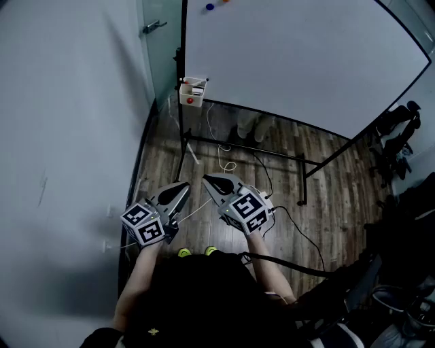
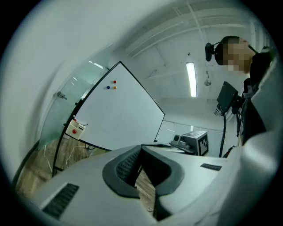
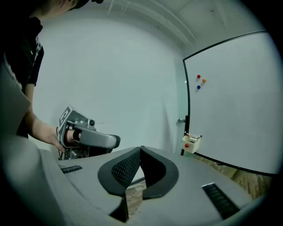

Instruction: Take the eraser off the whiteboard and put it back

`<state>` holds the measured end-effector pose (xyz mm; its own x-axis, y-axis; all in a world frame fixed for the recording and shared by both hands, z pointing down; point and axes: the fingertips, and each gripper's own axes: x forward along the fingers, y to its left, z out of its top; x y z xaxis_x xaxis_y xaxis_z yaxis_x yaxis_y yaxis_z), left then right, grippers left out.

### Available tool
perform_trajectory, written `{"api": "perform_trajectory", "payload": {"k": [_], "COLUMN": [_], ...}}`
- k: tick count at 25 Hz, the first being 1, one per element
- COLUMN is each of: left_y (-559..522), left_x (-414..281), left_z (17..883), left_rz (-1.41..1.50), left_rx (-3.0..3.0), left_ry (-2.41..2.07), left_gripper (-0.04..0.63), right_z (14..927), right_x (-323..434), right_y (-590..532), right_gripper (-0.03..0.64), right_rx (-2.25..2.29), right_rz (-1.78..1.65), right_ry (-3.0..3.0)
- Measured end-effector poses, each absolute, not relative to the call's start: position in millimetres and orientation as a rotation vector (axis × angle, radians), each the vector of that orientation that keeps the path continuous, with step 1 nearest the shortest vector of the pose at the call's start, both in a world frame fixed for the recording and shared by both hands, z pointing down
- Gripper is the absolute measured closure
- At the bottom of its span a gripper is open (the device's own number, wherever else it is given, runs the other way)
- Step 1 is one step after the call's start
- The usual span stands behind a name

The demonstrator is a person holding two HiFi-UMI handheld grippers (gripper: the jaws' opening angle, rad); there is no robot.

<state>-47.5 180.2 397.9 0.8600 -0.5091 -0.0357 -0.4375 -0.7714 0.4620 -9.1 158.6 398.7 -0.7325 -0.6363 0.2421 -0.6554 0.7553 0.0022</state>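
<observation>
Closest in, at the bottom of the head view, the person's dark top (image 1: 197, 299) fills the frame. Out of it come two bare forearms carrying the left gripper (image 1: 181, 191) and the right gripper (image 1: 213, 182), low in the centre and side by side. Both are smooth grey plastic wedges with marker cubes behind. In each gripper view the black ribbed pads meet at the tips with only floor showing through the slot below, so both are closed and empty-handed. Beyond them runs worn wood-plank floor (image 1: 224, 136) with thin pale cables (image 1: 227, 163) looping across it. Then comes the black tube stand (image 1: 245, 144) and the big glossy whiteboard (image 1: 299, 54) across the upper right. Small round magnets (image 1: 209, 7) dot its top edge. At the board's lower left corner hangs a white box holder (image 1: 193, 92) with a red dot on its front and small items poking out. The eraser cannot be picked out for certain at this range, and that box looks the likeliest home for it. Well apart from both tools, then. By judgement it will be light, with a stiff plastic or foam back over a soft felt face. It is probably held on by a magnet, so expect a small tug. The best hold is across the narrow hard sides, pads square, leaving the felt alone and not squeezing hard. Matte grey wall (image 1: 68, 102) occupies the left.
</observation>
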Motion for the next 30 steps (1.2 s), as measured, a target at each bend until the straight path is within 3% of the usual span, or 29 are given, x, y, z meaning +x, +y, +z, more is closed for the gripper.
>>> {"api": "perform_trajectory", "payload": {"k": [30], "left_y": [191], "left_x": [-94], "left_z": [408], "left_rz": [-0.193], "left_rx": [2.606], "left_ry": [-0.553], "left_gripper": [0.595], "right_z": [408], "right_x": [-52], "right_y": [166], "right_gripper": [0.615], "right_rx": [1.143], "right_rz": [0.128], "right_ry": [-2.636]}}
